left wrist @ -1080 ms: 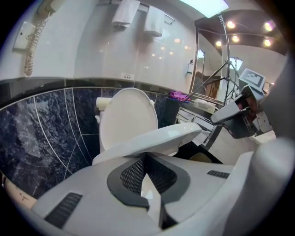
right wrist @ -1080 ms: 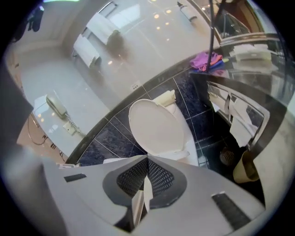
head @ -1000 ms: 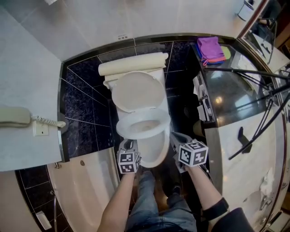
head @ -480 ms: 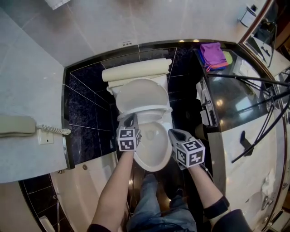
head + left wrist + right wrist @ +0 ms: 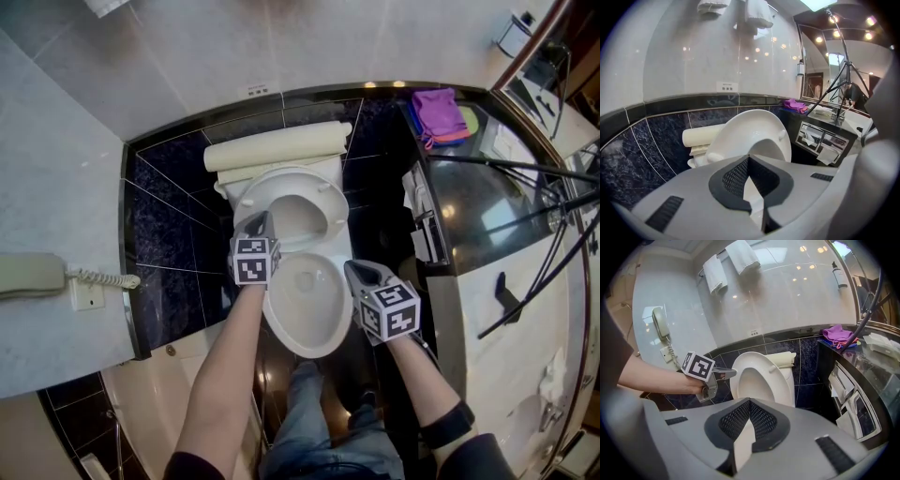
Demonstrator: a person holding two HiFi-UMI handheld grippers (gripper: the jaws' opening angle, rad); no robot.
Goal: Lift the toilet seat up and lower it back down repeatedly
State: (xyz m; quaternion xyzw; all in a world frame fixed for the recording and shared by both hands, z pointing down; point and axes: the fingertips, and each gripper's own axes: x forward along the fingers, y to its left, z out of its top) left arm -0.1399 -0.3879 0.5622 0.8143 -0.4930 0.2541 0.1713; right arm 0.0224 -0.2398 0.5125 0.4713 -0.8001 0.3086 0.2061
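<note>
- Swung up off the bowl (image 5: pixel 305 302) since a second ago and now tilted steeply back toward 12 o'clock: the toilet seat (image 5: pixel 337 204). Carried in that time from the bowl's 7 o'clock up to the seat's 8 o'clock edge: the left gripper (image 5: pixel 256 225).
- Head view: left gripper's tip at the seat's left rim, touching or just beside it, contact hard to settle from above. At the bowl's 3 o'clock, apart from the porcelain: the right gripper (image 5: pixel 361 274). Behind the seat at 12 o'clock, the cream tank lid (image 5: pixel 277 141). At 2 o'clock, a purple cloth (image 5: pixel 436 105) on the dark counter (image 5: pixel 469 197). Far out at 9 o'clock, a wall telephone (image 5: pixel 33 275).
- Left gripper view: jaws of the left gripper (image 5: pixel 749 159) closed tip to tip, nothing clamped between the pads. Just beyond the tips at 12 o'clock, the raised seat, two small bumpers on the face turned toward the camera. Tank lid at 10 o'clock, purple cloth and a tripod (image 5: pixel 840 70) at 2 o'clock.
- Right gripper view: jaws of the right gripper (image 5: pixel 750 401) closed and empty. Seat upright at 12 o'clock, well clear of these tips. At 10 o'clock, the left gripper with its tip against the seat's left rim. Telephone at 10 o'clock on the wall, towels (image 5: pixel 726 263) at 11 o'clock.
</note>
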